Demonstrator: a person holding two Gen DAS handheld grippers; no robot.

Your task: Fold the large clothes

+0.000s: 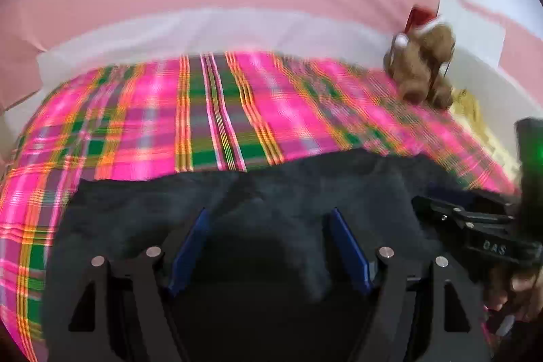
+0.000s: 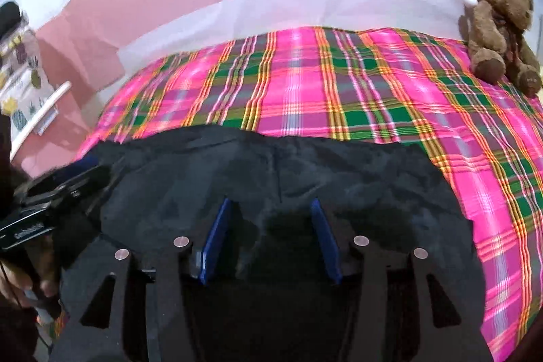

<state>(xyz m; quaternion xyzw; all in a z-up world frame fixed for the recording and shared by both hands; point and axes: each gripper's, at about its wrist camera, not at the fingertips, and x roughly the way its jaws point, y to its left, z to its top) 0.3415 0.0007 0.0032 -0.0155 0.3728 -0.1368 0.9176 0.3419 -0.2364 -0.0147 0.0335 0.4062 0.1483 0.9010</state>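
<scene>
A large dark navy garment (image 1: pixel 305 189) lies spread on a pink, green and orange plaid bedcover (image 1: pixel 220 111). It also shows in the right wrist view (image 2: pixel 339 172), on the same bedcover (image 2: pixel 339 83). My left gripper (image 1: pixel 269 216) is open, its blue fingers (image 1: pixel 191 246) just above the near part of the garment with cloth between them. My right gripper (image 2: pixel 271 206) is open too, its blue fingers (image 2: pixel 217 236) over the garment. Each gripper shows at the edge of the other's view: the right one (image 1: pixel 475 226), the left one (image 2: pixel 51 192).
A brown teddy bear (image 2: pixel 499 33) with a red Santa hat sits at the far right corner of the bed; it shows blurred in the left wrist view (image 1: pixel 424 67). A white sheet edge (image 2: pixel 305 5) and pink wall lie beyond. A patterned cloth on a rack (image 2: pixel 23 83) stands at left.
</scene>
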